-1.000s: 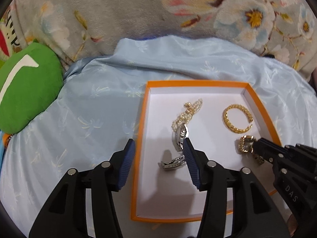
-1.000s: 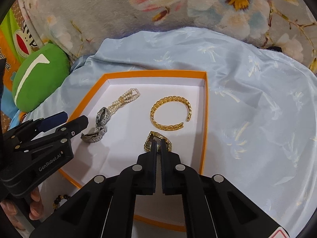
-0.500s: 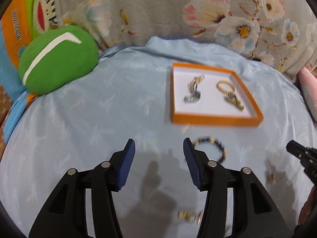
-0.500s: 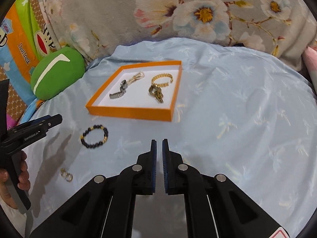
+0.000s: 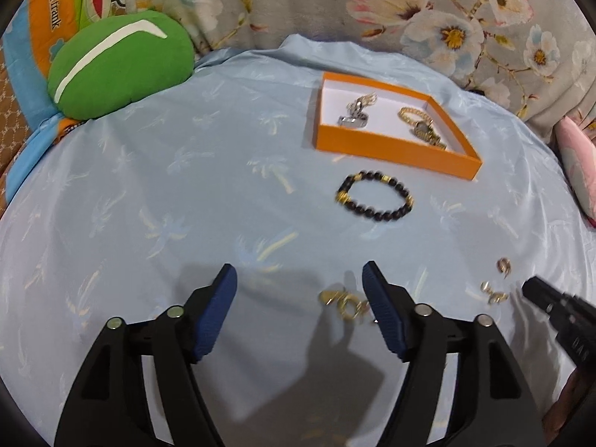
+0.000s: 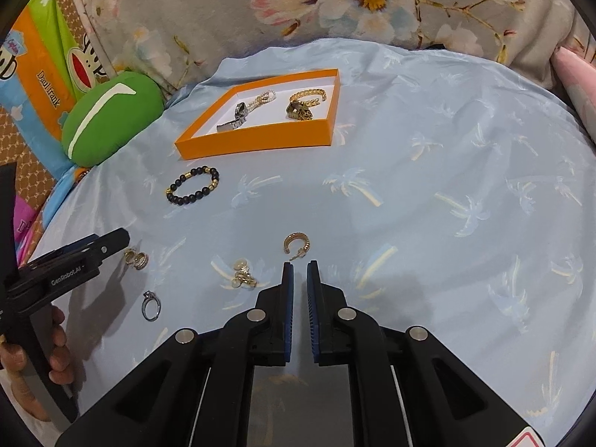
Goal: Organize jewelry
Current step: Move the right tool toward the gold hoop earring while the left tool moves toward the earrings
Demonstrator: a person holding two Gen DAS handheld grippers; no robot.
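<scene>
Beaded bracelet (image 5: 375, 196) on satiny cloth (image 5: 186, 193).

Both cams sat on the grippers, angled down over the blue sheet (image 5: 186, 193) toward the floral backrest. Left view looked from the left side, close above the small gold pieces (image 5: 344, 300). Right view looked from the right. Both shared the orange tray (image 6: 257, 138), bead bracelet (image 5: 374, 195) and green cushion (image 6: 108, 119).
</scene>
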